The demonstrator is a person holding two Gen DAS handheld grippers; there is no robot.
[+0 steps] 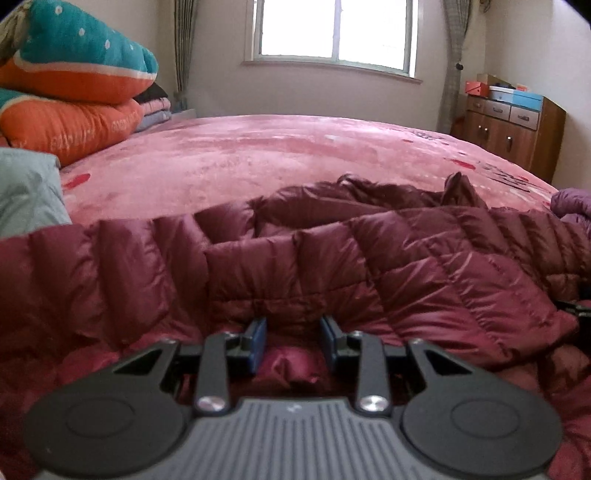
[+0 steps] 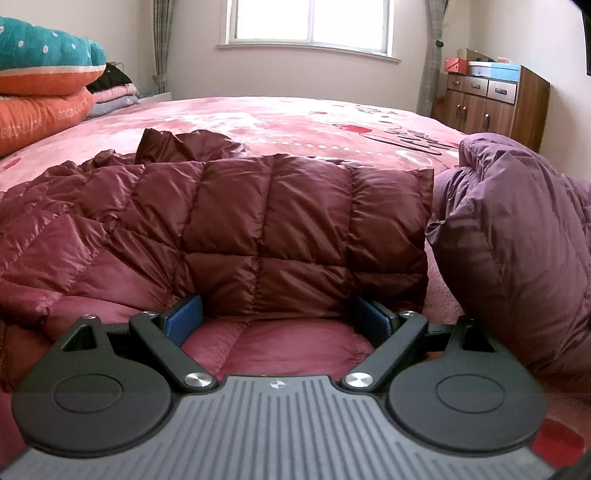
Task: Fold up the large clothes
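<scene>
Two grippers work a maroon quilted down jacket [image 2: 266, 229] that fills the middle and lower frame of both views, lying on a pink plush bedspread [image 1: 258, 155]. In the left wrist view the left gripper [image 1: 293, 341] stands narrowly parted with a fold of jacket between its blue pads [image 1: 256, 345]; whether they pinch it I cannot tell. In the right wrist view the right gripper [image 2: 277, 319] gapes wide around a raised fold, beside a purple puffy garment [image 2: 517, 240] at right.

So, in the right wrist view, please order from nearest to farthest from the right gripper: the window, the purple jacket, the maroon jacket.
1. maroon jacket, directly at the right gripper.
2. purple jacket, to the right.
3. window, far wall.
</scene>
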